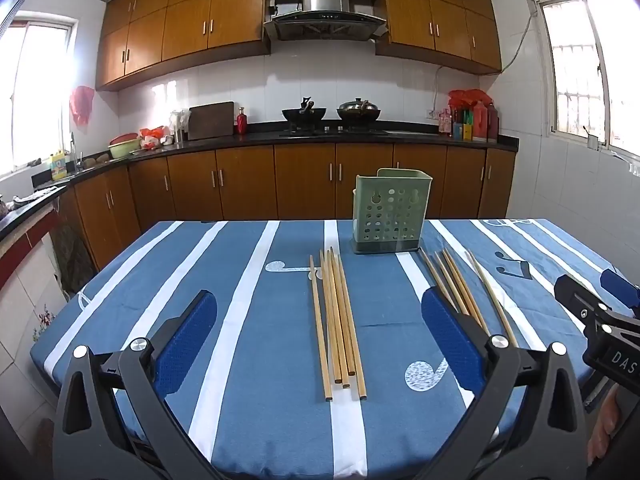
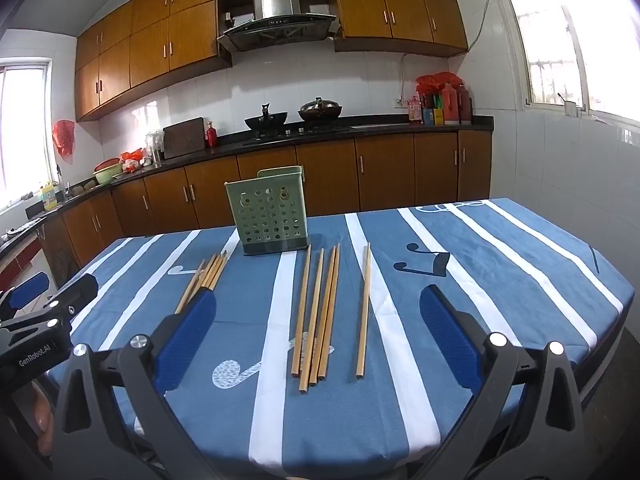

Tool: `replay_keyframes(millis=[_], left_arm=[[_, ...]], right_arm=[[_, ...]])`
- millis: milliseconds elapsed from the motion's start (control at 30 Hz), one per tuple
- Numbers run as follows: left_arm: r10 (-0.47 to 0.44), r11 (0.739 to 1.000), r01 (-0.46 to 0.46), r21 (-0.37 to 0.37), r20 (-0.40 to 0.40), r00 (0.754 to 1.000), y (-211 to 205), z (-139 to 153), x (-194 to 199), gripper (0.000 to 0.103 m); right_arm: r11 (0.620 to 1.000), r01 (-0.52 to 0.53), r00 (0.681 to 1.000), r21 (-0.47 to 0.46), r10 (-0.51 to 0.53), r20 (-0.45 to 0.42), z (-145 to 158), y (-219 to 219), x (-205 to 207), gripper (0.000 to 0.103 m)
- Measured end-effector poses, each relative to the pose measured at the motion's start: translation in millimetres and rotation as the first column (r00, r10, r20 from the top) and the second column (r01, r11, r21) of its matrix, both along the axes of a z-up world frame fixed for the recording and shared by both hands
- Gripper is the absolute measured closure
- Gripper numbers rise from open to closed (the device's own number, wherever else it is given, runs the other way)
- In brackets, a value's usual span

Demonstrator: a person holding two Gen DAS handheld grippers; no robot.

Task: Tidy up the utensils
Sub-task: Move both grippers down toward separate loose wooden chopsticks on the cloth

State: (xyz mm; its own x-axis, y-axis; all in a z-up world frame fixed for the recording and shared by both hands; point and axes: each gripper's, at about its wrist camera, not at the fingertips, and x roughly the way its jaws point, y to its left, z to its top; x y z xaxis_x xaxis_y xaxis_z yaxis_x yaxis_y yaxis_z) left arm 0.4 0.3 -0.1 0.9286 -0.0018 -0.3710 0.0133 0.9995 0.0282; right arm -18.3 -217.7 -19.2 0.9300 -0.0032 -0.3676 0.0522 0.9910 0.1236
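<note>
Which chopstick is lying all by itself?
The lone chopstick farthest right of the right group. A gap of tablecloth separates it; the others lie bunched together.

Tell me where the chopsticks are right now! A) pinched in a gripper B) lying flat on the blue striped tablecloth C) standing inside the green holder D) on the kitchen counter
B: both bunches of chopsticks lie flat on the tablecloth, in front of the green holder.

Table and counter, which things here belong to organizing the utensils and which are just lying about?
For the job:
left bunch of chopsticks
right bunch of chopsticks
green holder
left gripper, open
right gripper, open

Just lying about:
woks
cutting board
red bottle
condiment bottles
</note>
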Motion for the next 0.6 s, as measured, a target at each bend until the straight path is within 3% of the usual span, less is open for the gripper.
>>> replay_keyframes(millis=[267, 367, 600], left_arm=[[0.024, 1.000, -0.024, 0.008, -0.034, 0.999, 2.5, -2.5, 3.0, 0.002], [0.032, 0.999, -0.033, -0.012, -0.086, 0.996, 17.1, -21.0, 20.2, 0.002], [0.038, 0.998, -0.047, -0.032, -0.224, 0.974, 36.9, -33.2, 53.5, 0.002]], right_arm=[[0.999, 0.021, 0.999, 0.029, -0.019, -0.049, -8.2, -7.7, 13.6, 0.004], [0.998, 0.054, 0.995, 0.040, -0.050, -0.091, -13.3, -14.8, 23.8, 0.004], [0.989, 0.134, 0.961, 0.061, -0.115, -0.250, -38.1, -40.1, 70.2, 0.007]])
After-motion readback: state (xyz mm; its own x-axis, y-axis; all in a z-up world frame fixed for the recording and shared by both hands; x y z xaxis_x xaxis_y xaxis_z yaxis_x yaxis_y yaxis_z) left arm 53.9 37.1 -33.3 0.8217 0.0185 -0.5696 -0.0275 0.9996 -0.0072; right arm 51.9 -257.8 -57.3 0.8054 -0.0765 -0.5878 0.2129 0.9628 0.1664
